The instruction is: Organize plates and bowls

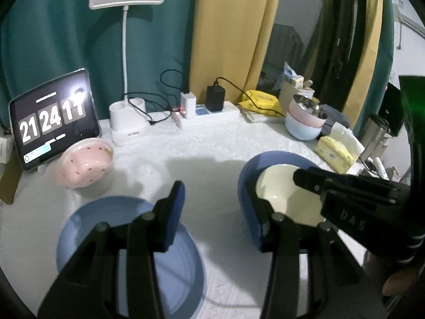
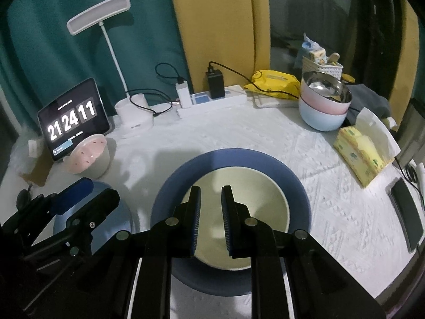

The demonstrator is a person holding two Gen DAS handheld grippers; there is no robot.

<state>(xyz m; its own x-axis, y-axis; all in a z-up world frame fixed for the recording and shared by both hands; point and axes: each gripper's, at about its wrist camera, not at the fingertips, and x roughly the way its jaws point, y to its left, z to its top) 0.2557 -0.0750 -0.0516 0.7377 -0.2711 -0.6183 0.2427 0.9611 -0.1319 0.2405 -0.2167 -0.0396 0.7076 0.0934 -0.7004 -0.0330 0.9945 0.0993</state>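
Cream bowl [image 2: 233,212] already nested in blue plate [image 2: 292,186] below right gripper [image 2: 211,220], narrowly parted, empty. Left gripper [image 1: 212,212] released. Second blue plate [image 1: 87,228], pink bowl [image 1: 85,162] remained unstacked.

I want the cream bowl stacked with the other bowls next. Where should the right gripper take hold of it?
Grip the cream bowl by its near rim, one finger inside, one outside. It sits upright in the blue plate, so only the thin rim is exposed; the right gripper already hovers there.

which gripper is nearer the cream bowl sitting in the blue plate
Right. The right gripper hangs directly over the cream bowl, nothing between its narrow jaws. The left gripper is off to the side, above the other blue plate.
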